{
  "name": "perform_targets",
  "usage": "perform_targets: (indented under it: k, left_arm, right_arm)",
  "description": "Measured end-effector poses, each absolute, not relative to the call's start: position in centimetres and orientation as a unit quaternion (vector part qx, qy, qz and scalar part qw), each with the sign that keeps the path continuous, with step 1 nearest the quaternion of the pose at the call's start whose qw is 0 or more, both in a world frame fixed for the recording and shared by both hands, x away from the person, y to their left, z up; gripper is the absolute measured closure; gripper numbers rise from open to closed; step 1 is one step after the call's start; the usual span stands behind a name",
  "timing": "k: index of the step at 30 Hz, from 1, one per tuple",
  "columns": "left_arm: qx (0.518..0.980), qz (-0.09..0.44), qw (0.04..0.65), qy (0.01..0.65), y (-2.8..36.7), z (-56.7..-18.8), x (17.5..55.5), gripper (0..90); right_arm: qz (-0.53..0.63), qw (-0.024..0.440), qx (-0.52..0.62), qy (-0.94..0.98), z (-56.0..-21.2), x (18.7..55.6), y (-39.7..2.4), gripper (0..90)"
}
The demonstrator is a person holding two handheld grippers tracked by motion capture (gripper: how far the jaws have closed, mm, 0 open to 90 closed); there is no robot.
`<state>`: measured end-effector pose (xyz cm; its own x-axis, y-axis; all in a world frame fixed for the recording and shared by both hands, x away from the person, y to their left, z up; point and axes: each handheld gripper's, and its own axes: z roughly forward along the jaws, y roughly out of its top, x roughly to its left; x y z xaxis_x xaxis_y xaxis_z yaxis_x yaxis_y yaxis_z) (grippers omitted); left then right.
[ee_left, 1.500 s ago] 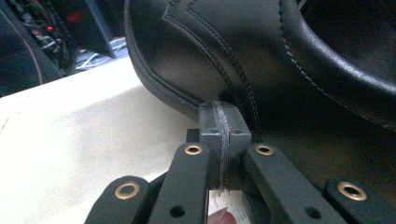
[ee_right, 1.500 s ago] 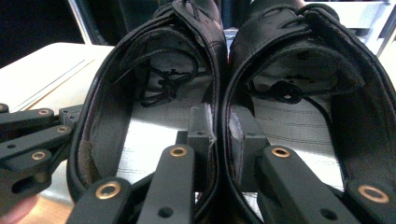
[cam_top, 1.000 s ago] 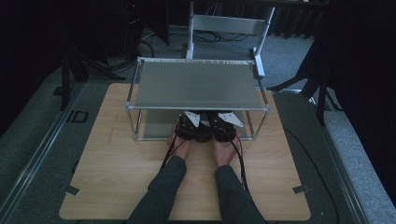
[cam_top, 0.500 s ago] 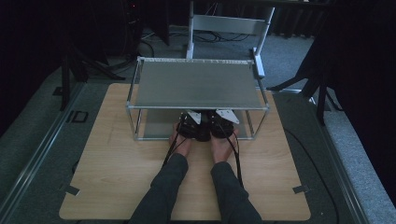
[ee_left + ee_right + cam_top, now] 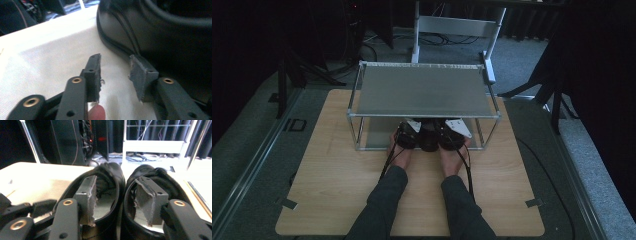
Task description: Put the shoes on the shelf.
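Two black shoes sit side by side on the lower shelf of a metal rack on a wooden table, their long axes running near to far with the toes pointing away from the person. Glossy, with open collars facing the hands, they touch along their inner sides, hemmed in by the rack's upper shelf and corner posts. The left gripper has just been opening, its jaws apart beside one shoe on bare shelf, while the right gripper, also just opening, stands with one jaw inside each collar, pressing on neither.
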<state>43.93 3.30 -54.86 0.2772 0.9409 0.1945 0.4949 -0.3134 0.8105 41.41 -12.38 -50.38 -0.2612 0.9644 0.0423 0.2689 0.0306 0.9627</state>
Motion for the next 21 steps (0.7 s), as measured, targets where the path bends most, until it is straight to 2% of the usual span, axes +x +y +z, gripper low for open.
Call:
perform_targets:
  k: [10, 17, 21]
  left_arm:
    - [0.734, 0.327, 0.346, 0.484, 5.0, -54.4, 41.3, 54.7]
    - [0.738, 0.295, 0.377, 0.476, 7.0, -53.7, 38.5, 53.3]
    - [0.739, 0.27, 0.39, 0.479, 8.1, -53.2, 37.0, 52.8]
  right_arm:
    - [0.493, 0.366, 0.48, 0.627, -49.4, 37.8, -15.9, 45.0]
    - [0.468, 0.336, 0.5, 0.646, -50.3, 35.3, -18.2, 43.1]
    - [0.452, 0.303, 0.499, 0.674, -50.8, 34.5, -18.9, 43.6]
